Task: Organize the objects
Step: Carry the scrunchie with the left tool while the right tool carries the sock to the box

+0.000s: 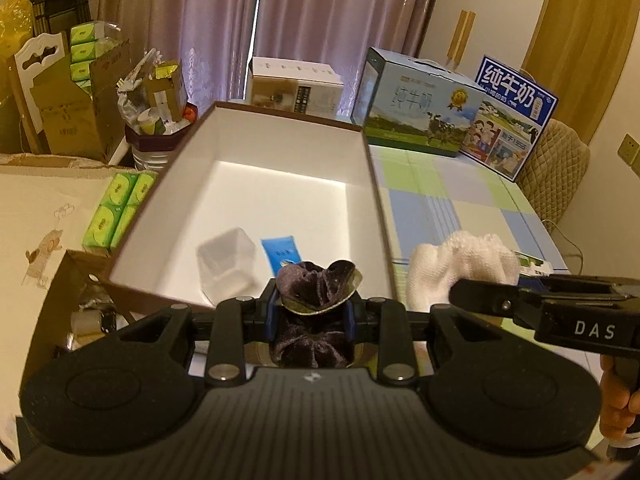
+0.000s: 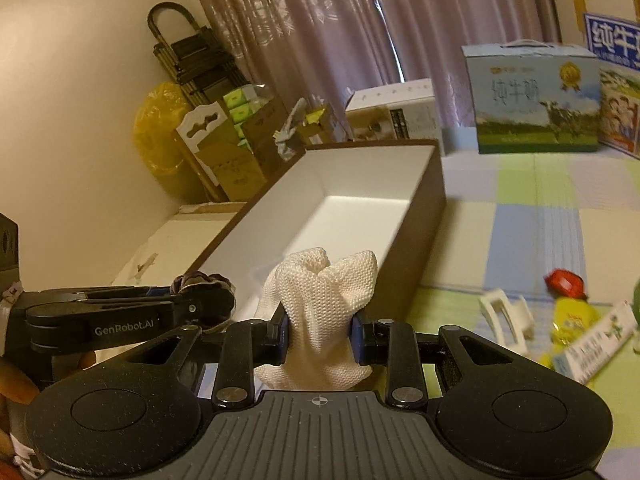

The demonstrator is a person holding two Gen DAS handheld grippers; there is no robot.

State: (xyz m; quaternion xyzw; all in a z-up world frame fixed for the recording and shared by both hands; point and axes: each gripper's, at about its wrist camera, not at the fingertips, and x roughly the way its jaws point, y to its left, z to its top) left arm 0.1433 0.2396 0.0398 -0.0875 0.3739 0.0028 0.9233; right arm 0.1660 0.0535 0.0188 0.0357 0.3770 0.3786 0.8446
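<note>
- At the left of the scene, the left gripper (image 1: 311, 312) is seen with its fingers closed on a dark purple velvet scrunchie (image 1: 318, 286), held at the near rim of the open box (image 1: 276, 136).
- Inside the box, on its white floor, a clear plastic cup (image 1: 226, 263) and a blue tube (image 1: 281, 255) are already lying near the front wall.
- To the right of the box, a white knitted cloth (image 2: 326, 312) is clamped between the fingers of the right gripper (image 2: 321, 338), just outside the box's near right corner.
- For the step judged to be in hand, placing both soft items in the box, each should be carried clear over the rim before release, and dropped on bare floor beside the cup and tube so neither is knocked.
- Further right on the desk (image 2: 520, 216), a white hair clip (image 2: 505, 316), a yellow packet (image 2: 570, 316) and a toothpaste box (image 2: 600, 344) are left unsorted.
- The desk is covered with a checked cloth of green, blue and white; milk cartons (image 1: 420, 106) are stood at its far edge, with mauve curtains (image 1: 320, 20) behind them.
</note>
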